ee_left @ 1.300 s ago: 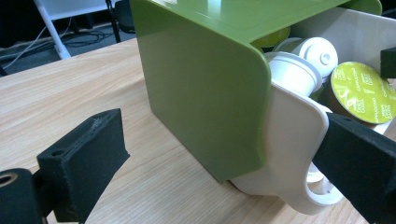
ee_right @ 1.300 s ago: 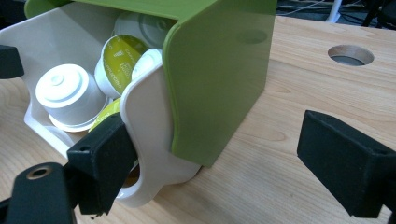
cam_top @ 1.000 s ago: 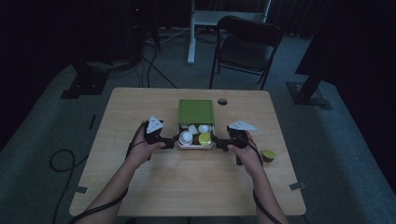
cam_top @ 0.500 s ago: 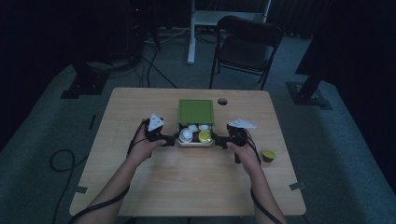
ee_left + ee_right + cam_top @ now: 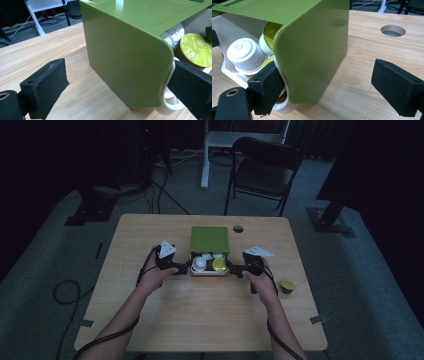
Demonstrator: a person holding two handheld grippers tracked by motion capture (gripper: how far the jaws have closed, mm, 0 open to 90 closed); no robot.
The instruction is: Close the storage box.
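Note:
A green box (image 5: 209,239) lies mid-table with its white drawer (image 5: 210,273) pulled out toward me. The drawer holds a white capsule (image 5: 199,263) and a yellow-green-lidded capsule (image 5: 219,264). My left gripper (image 5: 182,268) is at the drawer's left side and my right gripper (image 5: 236,269) at its right. In the left gripper view the open left gripper (image 5: 116,80) straddles the green box's (image 5: 125,55) side wall, one jaw against the drawer edge (image 5: 172,105). The right gripper (image 5: 329,85) is open too, around the opposite wall (image 5: 317,55), one jaw by the white capsule (image 5: 243,53).
A loose capsule (image 5: 287,286) with a yellow-green lid sits on the table to the right of my right hand. A round cable hole (image 5: 238,228) lies just behind the box's right corner. A dark chair (image 5: 264,170) stands beyond the table's far edge.

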